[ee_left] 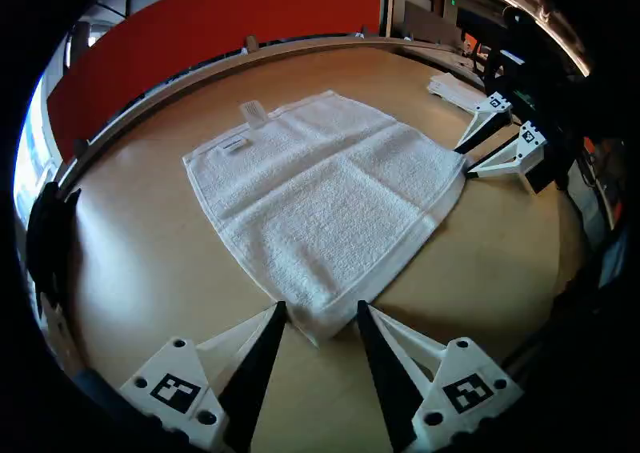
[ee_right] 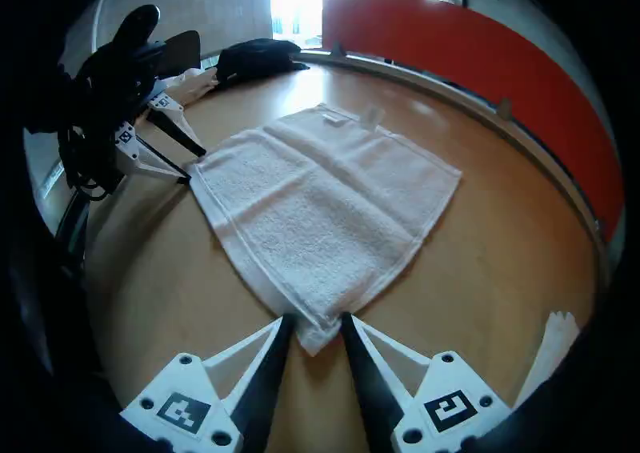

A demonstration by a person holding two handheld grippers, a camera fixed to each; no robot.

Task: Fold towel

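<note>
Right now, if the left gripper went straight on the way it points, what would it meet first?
Probably the near corner of the white terry towel, lying between the left gripper's open fingers.

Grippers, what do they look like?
The left gripper and right gripper look alike: white plastic, each with two pointy black fingers. Each finger's white base has screw holes and a square black-and-white marker.
</note>
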